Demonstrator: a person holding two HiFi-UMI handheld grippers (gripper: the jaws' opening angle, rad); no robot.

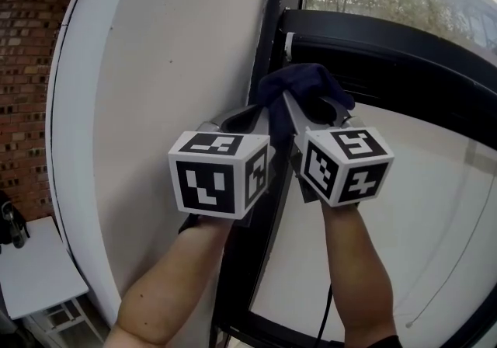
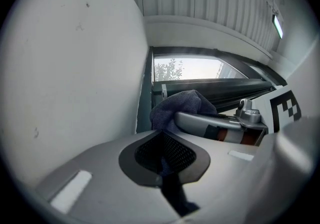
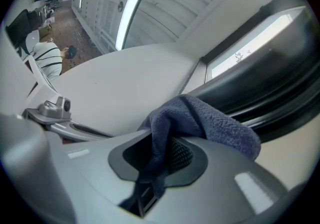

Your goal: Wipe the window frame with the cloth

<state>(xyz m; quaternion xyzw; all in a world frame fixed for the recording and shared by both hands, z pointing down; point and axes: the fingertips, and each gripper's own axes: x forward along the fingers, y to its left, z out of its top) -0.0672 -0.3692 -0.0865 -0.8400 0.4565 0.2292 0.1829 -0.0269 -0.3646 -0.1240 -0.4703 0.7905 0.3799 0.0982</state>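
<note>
Dark blue cloth [image 1: 301,84] sits in a lump at the tips of both grippers, pressed on the black window frame [image 1: 269,36]. The lump lies sideways, from the left gripper [image 1: 242,116] across to the right gripper [image 1: 320,109].

In the left gripper view, the fingers are closed on a thin bit of cloth [image 2: 181,105]. The rest bulges up ahead, by the window frame [image 2: 145,110].

In the right gripper view, the fingers pinch the cloth [image 3: 210,123]. It runs up out of them and flops over to the right.
</note>
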